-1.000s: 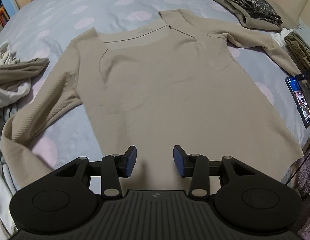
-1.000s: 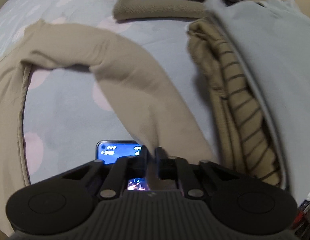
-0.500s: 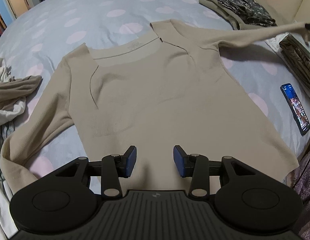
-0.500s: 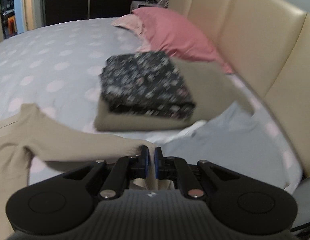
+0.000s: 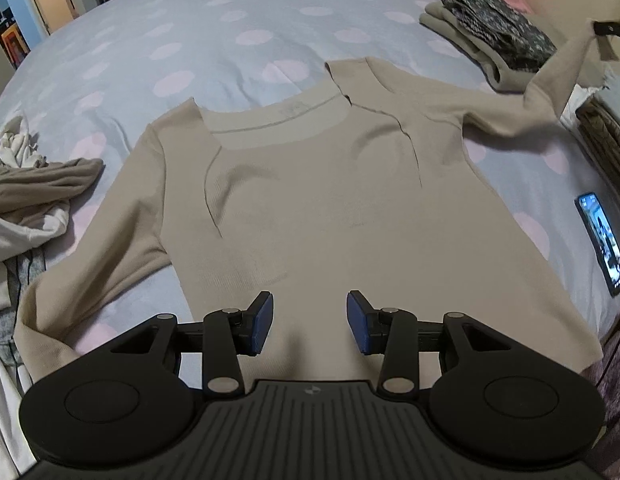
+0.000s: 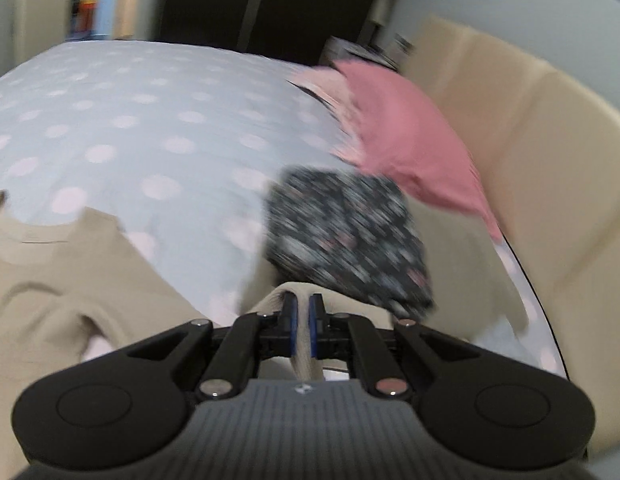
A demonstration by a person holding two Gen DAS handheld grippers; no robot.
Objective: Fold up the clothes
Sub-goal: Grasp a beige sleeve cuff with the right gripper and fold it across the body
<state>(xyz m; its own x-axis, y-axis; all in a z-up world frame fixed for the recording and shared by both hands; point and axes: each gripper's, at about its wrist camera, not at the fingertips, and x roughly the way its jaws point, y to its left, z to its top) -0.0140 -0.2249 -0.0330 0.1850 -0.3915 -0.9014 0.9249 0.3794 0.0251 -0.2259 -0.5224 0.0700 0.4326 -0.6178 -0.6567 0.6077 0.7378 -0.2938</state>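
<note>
A beige long-sleeved top [image 5: 318, 200] lies flat on the dotted bedsheet, neckline away from me. My left gripper [image 5: 310, 322] hovers open over its lower hem, nothing between the blue pads. Its right sleeve [image 5: 550, 80] is lifted off the bed toward the upper right, where my right gripper's tip [image 5: 610, 29] holds the cuff. In the right wrist view my right gripper [image 6: 303, 322] is shut on that beige cuff [image 6: 294, 298], and the top's shoulder [image 6: 70, 280] lies at lower left. The left sleeve [image 5: 90, 272] rests on the bed.
A folded stack topped by a dark floral garment [image 5: 498, 28] sits at upper right, near a pink pillow [image 6: 410, 140] and cream headboard [image 6: 530, 160]. A lit phone [image 5: 602, 244] lies at the right edge. Crumpled clothes [image 5: 34, 188] lie left. More folded garments [image 5: 606, 136] sit right.
My right gripper has lifted the right sleeve's cuff off the bed, up and away toward the headboard. The left gripper stays open and has drawn back slightly.
</note>
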